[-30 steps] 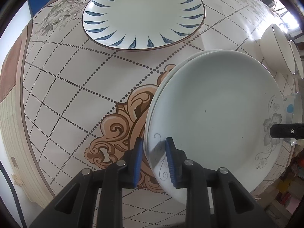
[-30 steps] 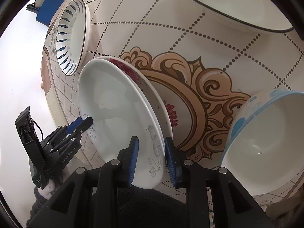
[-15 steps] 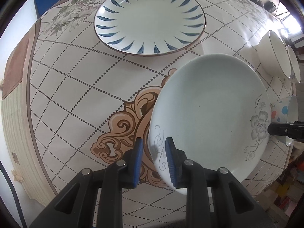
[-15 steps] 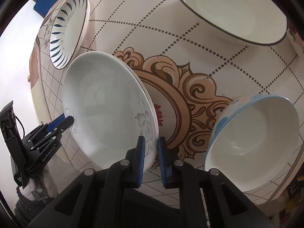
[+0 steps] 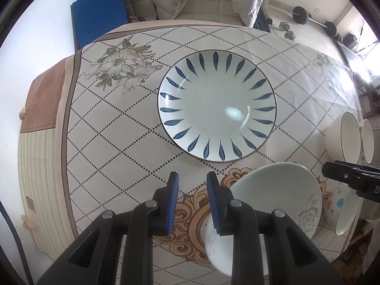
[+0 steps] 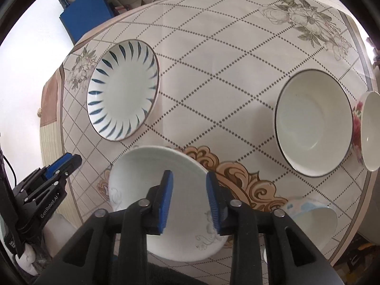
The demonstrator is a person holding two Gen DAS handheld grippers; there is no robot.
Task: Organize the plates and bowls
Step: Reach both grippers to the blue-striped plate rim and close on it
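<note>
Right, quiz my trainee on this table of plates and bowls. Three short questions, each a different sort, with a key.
1. True or false: the blue-leaf plate rests on top of the grey-flower plate.
2. How many bowls show in the right wrist view? A) one B) two C) three
3. What, if anything, sits between the fingers of the left gripper?

Key
1. False: the two plates lie apart on the tablecloth.
2. C: the black-rimmed bowl, the red-flower bowl and the blue-spotted bowl.
3. Nothing: only tablecloth shows through the gap.
</note>
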